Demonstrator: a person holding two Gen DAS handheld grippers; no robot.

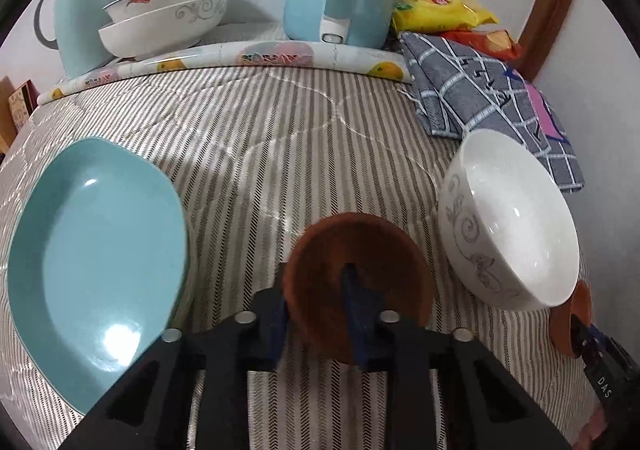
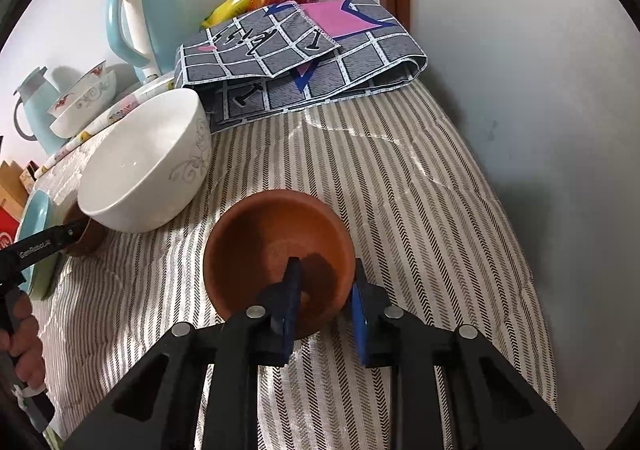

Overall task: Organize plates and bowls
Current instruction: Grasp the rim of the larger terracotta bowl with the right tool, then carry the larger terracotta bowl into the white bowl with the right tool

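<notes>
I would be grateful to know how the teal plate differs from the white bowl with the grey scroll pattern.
The teal plate is shallow, wide and plain; the white bowl is deep, round and bears grey scrollwork outside. Both look empty, rest on the striped cloth, and neither is held.

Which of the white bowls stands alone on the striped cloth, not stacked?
The white bowl with grey scrollwork, standing between the two terracotta bowls. The other two white bowls sit nested at the back beside the pale blue jug.
</notes>
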